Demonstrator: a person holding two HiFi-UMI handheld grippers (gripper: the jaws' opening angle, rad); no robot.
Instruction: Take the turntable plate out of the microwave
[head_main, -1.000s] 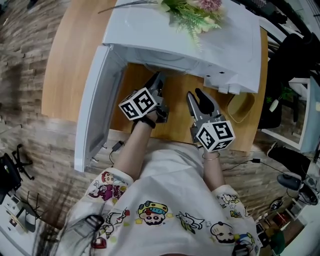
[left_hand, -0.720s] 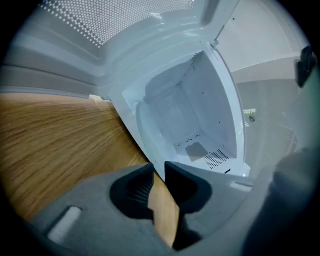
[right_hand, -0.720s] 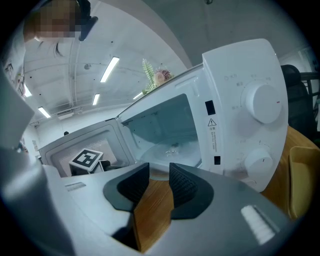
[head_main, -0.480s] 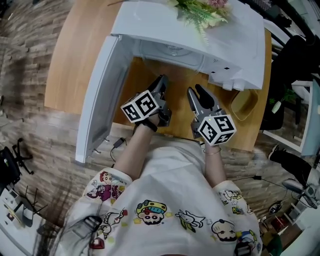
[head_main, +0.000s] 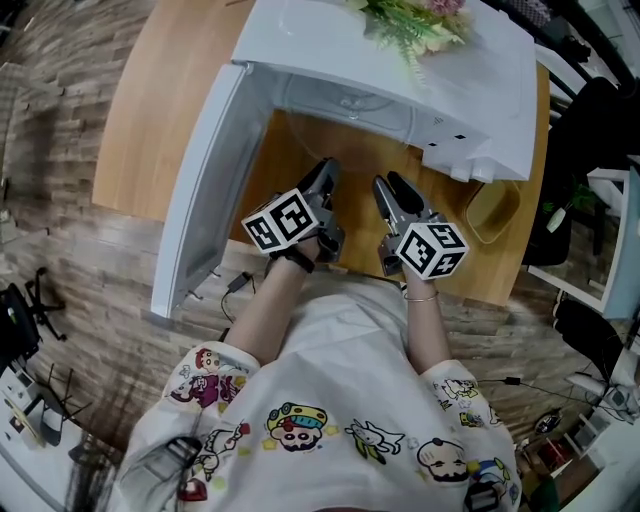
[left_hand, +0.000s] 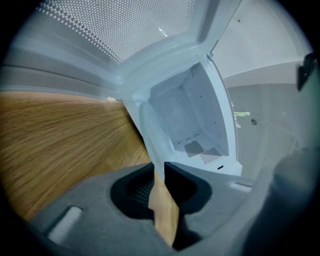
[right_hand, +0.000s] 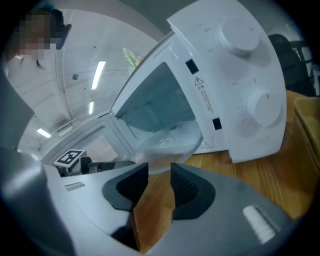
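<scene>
Inside, the microwave (right_hand: 240, 90) holds the turntable plate (right_hand: 166, 145); left gripper (left_hand: 159, 169), just narrowing, and right gripper (right_hand: 160, 172) gape empty.

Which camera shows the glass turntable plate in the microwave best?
The right gripper view: the clear round glass turntable plate shows nearly whole in the white microwave's open cavity. The head view shows only its front rim; the left gripper view shows no plate I can discern.

Wooden worktop (head_main: 170, 100) in the upper frame, white microwave (head_main: 320, 40) standing on it, yellowish container (head_main: 492, 212) just right of it
</scene>
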